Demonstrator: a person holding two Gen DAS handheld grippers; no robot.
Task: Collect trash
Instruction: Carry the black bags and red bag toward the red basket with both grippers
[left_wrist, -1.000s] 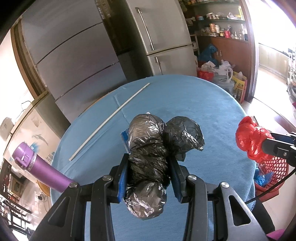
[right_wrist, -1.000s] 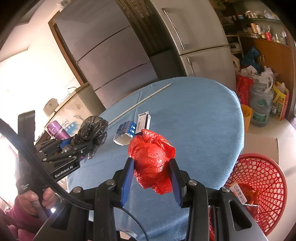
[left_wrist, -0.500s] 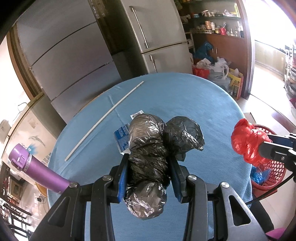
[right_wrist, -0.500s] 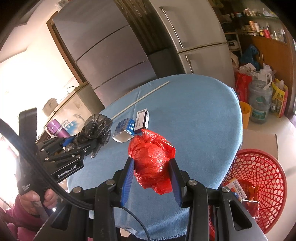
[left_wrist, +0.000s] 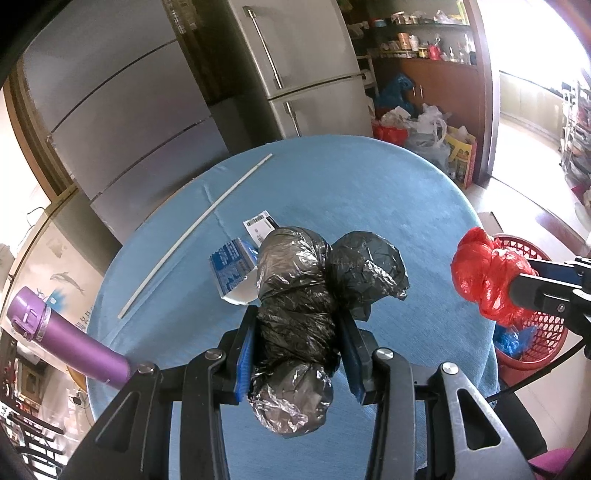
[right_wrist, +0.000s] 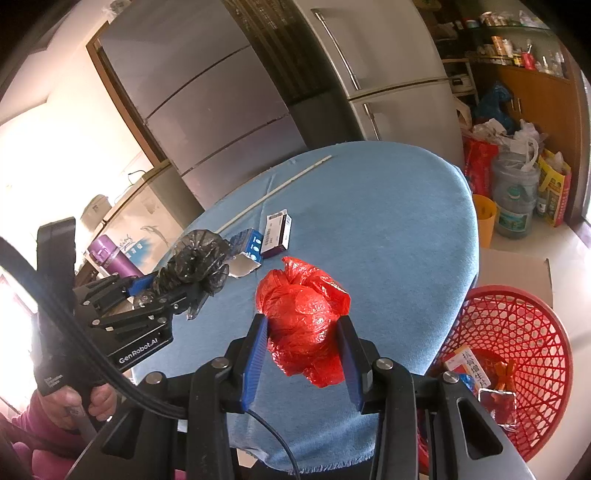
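My left gripper (left_wrist: 297, 332) is shut on a crumpled black plastic bag (left_wrist: 295, 295) and holds it above the blue table (left_wrist: 369, 199). The left gripper (right_wrist: 184, 280) and the black bag (right_wrist: 201, 258) also show in the right wrist view. My right gripper (right_wrist: 301, 332) is shut on a crumpled red plastic bag (right_wrist: 303, 321), held above the table's near right edge. The red bag (left_wrist: 484, 273) shows at the right of the left wrist view. A red mesh basket (right_wrist: 524, 332) with some trash in it stands on the floor right of the table.
A blue carton (right_wrist: 249, 245) and a small dark box (right_wrist: 277, 232) lie on the table, with a long white stick (left_wrist: 195, 225) behind them. A purple flask (left_wrist: 66, 347) is at the left. Fridges (left_wrist: 295, 66) stand behind; bags and bottles (right_wrist: 513, 184) crowd the right floor.
Both grippers have drawn back and up a little with their bags; more of the table, the two boxes and the red basket now show. Both grips are unchanged.
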